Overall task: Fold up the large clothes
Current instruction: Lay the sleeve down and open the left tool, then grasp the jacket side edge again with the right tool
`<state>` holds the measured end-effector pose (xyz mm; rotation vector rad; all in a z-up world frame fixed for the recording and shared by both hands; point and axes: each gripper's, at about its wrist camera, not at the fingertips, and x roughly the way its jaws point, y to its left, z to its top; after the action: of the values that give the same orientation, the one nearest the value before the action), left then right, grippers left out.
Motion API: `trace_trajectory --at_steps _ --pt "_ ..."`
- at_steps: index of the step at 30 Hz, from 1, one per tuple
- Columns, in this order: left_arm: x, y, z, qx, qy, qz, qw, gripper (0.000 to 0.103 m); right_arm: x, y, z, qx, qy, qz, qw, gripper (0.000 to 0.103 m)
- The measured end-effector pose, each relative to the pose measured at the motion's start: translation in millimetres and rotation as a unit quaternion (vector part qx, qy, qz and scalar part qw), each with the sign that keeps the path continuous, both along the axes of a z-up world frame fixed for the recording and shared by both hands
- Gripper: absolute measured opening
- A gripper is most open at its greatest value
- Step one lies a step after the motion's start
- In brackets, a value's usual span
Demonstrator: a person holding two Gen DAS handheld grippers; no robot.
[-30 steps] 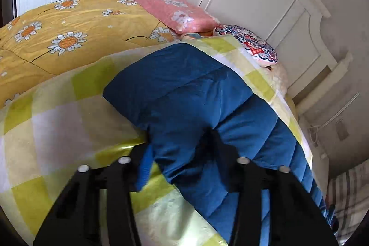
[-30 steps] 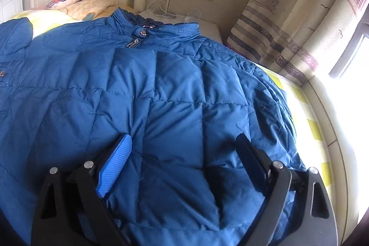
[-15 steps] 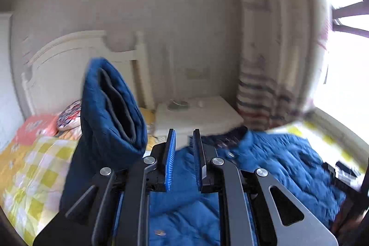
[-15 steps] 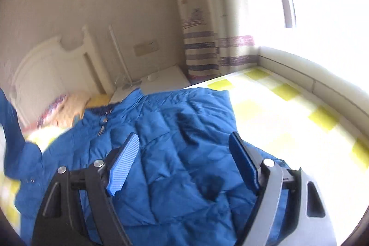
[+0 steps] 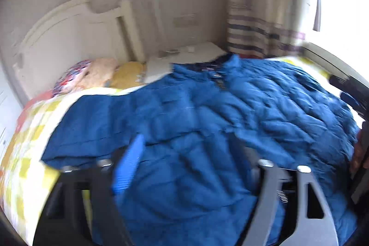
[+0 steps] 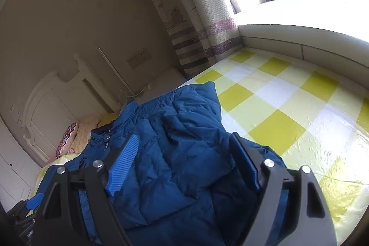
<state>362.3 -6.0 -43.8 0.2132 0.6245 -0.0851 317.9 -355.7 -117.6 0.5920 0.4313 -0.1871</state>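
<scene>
A blue quilted jacket [image 5: 207, 107] lies spread on the bed, collar toward the nightstand. One sleeve [image 5: 87, 130] lies flat along its left side. My left gripper [image 5: 189, 153] hovers just above the jacket's lower half. Its jaws are opening wide and nothing is pinched between its pads [image 5: 129, 165]. In the right wrist view the same jacket [image 6: 175, 130] shows with its right edge folded in. My right gripper [image 6: 184, 142] stands open over that edge, apart from the fabric. This left wrist view is blurred.
The bed wears a yellow and white checked sheet [image 6: 276, 107]. Pillows [image 5: 92, 75] rest against a white headboard [image 5: 69, 38]. A white nightstand [image 5: 189, 54] and a striped curtain [image 5: 253, 38] stand behind. A padded window ledge [image 6: 299, 45] borders the right side.
My left gripper swung the lifted sleeve across over the jacket, then went from shut to wide open, and the sleeve now lies down. My right gripper rolled toward the window side and stayed open.
</scene>
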Motion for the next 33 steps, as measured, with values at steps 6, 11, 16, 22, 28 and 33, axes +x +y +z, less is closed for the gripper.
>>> trace_trajectory --at_steps 6,11,16,22,28,33 --pt "20 92 -34 -0.022 0.066 0.122 0.9902 0.065 12 21 6 -0.044 0.018 0.027 0.998 0.080" --pt "22 96 -55 -0.025 0.088 0.113 0.9894 0.067 31 56 21 -0.050 0.031 0.104 0.993 0.079" --pt "24 99 -60 -0.037 0.101 0.122 0.9867 0.074 85 137 38 0.006 0.071 0.289 0.955 0.078" --pt "25 114 -64 -0.066 0.114 0.140 0.9813 0.090 151 215 17 0.056 0.160 0.353 0.920 0.073" --pt "21 118 -65 -0.066 0.115 0.143 0.9808 0.092 173 237 -8 0.124 0.219 0.356 0.900 0.055" --pt "22 117 -64 -0.065 0.114 0.144 0.9809 0.092 168 258 -9 0.082 0.275 0.375 0.882 0.055"
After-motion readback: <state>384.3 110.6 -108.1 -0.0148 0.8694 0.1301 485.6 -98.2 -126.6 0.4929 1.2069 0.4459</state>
